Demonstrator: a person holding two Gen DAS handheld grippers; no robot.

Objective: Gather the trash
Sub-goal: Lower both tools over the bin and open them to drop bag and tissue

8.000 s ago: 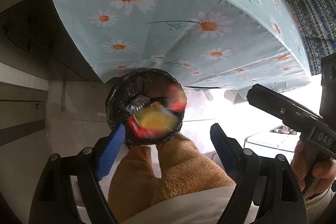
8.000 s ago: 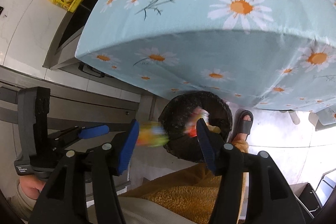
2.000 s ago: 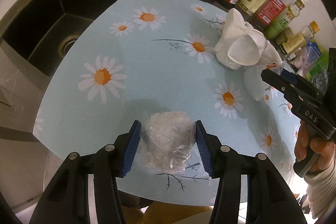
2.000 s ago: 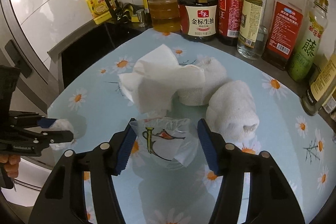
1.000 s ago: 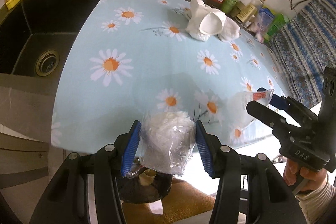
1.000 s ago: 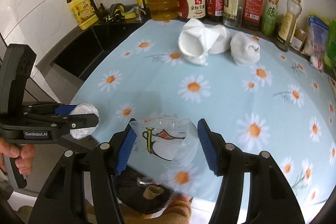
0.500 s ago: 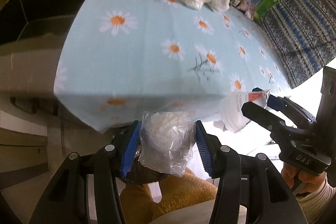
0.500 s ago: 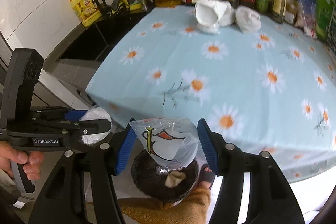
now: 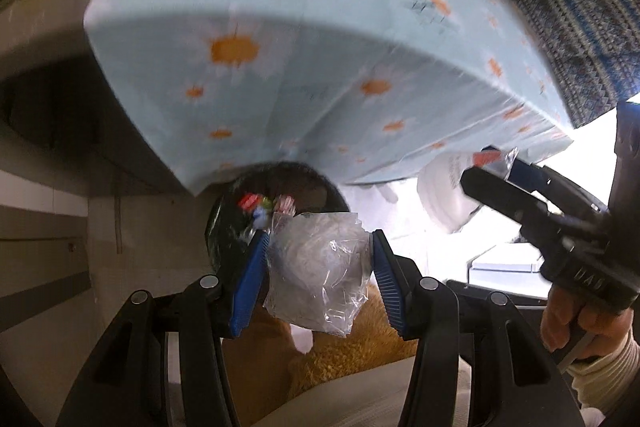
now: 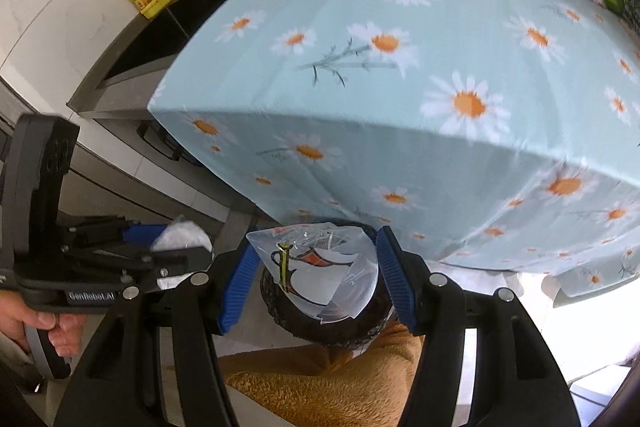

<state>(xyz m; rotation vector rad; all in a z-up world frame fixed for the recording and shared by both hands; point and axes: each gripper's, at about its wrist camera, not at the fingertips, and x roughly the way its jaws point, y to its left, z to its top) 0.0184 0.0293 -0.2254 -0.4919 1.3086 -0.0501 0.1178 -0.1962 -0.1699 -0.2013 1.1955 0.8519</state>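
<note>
Crumpled wrapper (image 9: 318,263) clamped between left tongs (image 9: 318,281), seemingly above bin (image 9: 232,223).

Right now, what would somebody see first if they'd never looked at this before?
Probably the blue daisy tablecloth filling the upper part of both views. Then the two pieces of plastic trash: a crumpled clear bag clamped in the left hand-held gripper and a printed wrapper in the right hand-held gripper, both over the black bin under the table's edge.
</note>
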